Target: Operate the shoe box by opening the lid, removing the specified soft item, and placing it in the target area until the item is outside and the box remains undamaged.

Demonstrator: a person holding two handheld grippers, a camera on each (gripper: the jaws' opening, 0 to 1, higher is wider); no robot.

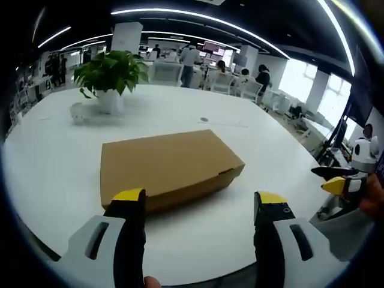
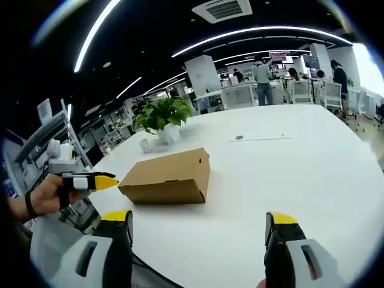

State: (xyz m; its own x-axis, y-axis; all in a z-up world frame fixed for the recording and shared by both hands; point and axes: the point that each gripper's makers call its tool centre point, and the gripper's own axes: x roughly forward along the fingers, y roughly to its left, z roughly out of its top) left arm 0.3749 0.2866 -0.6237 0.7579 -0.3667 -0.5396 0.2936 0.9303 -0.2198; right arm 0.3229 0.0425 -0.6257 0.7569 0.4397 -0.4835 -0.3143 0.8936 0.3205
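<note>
A closed brown cardboard shoe box lies flat on the white table, lid down. My left gripper hovers open just in front of the box's near edge, nothing between its yellow-tipped fingers. In the right gripper view the same box sits left of centre, farther off. My right gripper is open above the table's near edge, empty. The right gripper's tips enter the left gripper view at the far right. The left gripper, held by a hand, shows at the left of the right gripper view.
A potted green plant in a white pot stands behind the box, with a small white cup beside it. A thin strip and a small round object lie farther back. Chairs and people stand beyond the table.
</note>
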